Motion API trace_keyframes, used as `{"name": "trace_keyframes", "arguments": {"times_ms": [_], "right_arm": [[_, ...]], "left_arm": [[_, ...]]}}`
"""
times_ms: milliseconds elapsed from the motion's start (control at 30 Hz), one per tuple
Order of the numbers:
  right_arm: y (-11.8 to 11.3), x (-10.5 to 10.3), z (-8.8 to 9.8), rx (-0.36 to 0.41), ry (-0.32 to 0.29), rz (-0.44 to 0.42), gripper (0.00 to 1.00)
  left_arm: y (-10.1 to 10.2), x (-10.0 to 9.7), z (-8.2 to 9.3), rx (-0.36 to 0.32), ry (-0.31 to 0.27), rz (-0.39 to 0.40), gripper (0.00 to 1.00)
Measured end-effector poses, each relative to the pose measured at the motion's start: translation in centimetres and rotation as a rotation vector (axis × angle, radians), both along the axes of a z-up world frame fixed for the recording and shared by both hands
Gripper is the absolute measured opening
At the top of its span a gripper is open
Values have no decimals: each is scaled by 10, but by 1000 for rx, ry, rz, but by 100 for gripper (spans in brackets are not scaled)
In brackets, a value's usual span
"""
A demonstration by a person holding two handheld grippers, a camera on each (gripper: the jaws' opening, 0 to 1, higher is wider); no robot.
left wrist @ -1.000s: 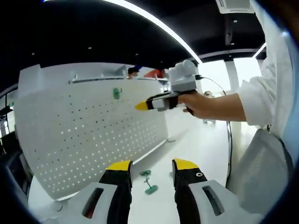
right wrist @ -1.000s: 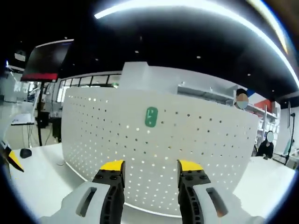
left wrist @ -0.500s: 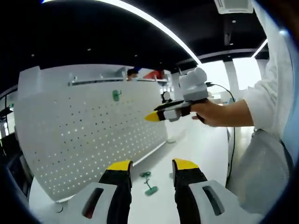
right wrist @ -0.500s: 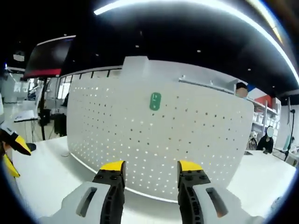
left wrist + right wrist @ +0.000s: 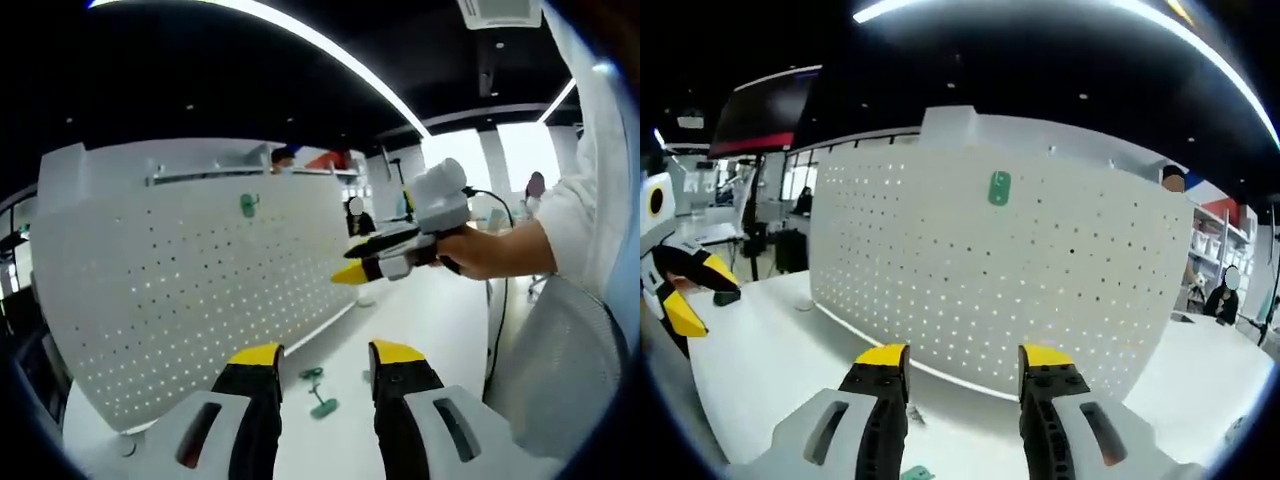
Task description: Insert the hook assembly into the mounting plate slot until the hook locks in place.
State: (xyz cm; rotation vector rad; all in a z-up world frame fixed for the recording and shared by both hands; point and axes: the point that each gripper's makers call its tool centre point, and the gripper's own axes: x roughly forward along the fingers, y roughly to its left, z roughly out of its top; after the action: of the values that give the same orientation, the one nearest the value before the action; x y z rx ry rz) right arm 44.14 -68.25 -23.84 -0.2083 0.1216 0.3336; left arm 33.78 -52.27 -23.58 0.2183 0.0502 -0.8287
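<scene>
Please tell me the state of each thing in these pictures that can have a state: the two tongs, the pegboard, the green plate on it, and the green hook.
Left tongs: open, holding nothing.
Right tongs: open, holding nothing.
Pegboard: standing upright on the white table.
Green mounting plate: fixed high on the pegboard, no hook in it.
Green hook: lying loose on the table, not yet picked up.

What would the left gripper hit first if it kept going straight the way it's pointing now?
Probably the white table, near the green hook lying just beyond the left gripper; depth is unclear. The pegboard stands off to one side.
</scene>
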Motion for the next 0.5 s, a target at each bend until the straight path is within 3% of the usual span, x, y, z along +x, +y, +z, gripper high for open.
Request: {"name": "trace_keyframes", "arguments": {"times_ms": [500], "right_arm": [[-10, -19, -28, 0, 78, 17, 43]], "left_arm": [[7, 3, 3, -1, -6, 22, 36]]}}
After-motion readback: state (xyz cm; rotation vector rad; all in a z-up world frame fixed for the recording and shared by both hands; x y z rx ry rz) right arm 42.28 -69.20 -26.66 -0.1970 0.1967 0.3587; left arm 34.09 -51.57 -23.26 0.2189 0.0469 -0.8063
